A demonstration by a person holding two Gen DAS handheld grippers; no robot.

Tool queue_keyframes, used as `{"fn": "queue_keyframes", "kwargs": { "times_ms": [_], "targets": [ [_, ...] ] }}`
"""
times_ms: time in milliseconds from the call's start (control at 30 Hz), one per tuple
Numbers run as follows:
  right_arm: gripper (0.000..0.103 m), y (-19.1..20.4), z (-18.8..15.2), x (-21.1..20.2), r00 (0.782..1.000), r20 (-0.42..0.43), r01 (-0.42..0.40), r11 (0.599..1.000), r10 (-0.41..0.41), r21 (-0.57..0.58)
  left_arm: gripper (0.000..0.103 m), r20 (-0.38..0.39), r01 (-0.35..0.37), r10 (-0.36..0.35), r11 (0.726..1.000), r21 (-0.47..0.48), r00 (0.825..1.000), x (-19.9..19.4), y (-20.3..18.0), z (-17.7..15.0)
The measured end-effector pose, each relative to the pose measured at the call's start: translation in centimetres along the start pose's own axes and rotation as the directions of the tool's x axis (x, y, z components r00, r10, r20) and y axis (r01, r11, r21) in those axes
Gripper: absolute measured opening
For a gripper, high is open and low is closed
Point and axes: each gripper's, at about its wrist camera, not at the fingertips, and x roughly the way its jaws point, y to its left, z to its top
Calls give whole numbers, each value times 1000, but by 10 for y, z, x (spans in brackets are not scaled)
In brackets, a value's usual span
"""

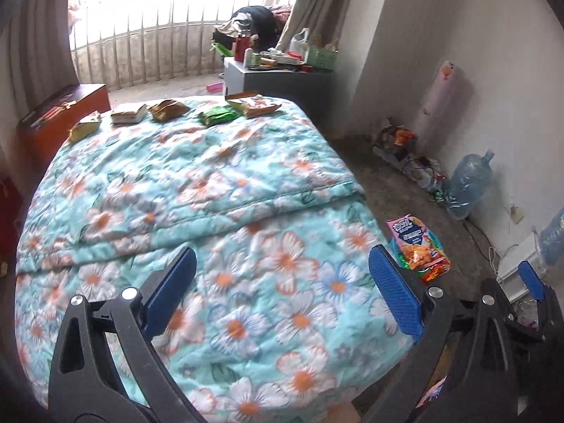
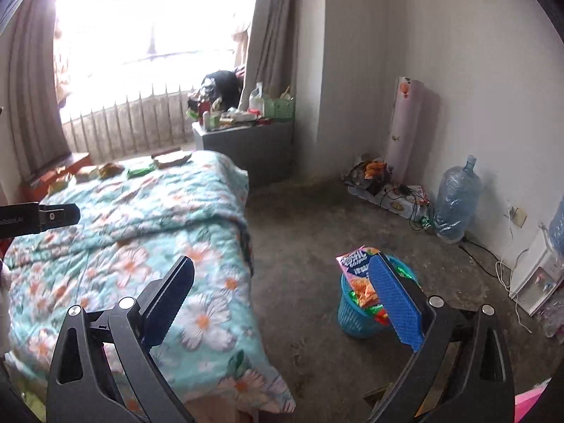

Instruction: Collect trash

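Both claws, left gripper [image 1: 282,289] and right gripper [image 2: 282,303], stand wide apart and empty, raised over the bed [image 1: 211,194]. Five wrappers [image 1: 215,116] line its far edge (ready for collecting); the blue bin [image 2: 356,313] beside it already holds packets [image 2: 363,282].

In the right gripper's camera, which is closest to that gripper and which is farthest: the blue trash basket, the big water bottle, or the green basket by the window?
1. Blue trash basket, on the floor just beyond the right gripper.
2. Big water bottle, against the right wall.
3. Green basket, on the cabinet beside the curtain.
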Motion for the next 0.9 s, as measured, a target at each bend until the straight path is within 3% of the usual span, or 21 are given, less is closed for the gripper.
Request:
{"fn": "queue_keyframes", "kwargs": {
  "times_ms": [233,400,633,900],
  "targets": [
    [96,35,-28,-12,991,-133,-37,998,29,-60,94,-5,-139,139,989,-43,990,-19,21,-35],
    [96,43,-41,-10,979,-203,-14,997,-2,-79,94,-70,-169,164,984,-63,984,-15,21,-59],
    [96,38,-48,-8,972,-232,4,996,-24,-86,94,-104,-222,220,975,-13,970,-19,11,-70],
    [96,29,-49,-9,972,-233,14,997,-33,-82,94,-96,-230,230,973,3,969,-23,3,-70]
  ]
}}
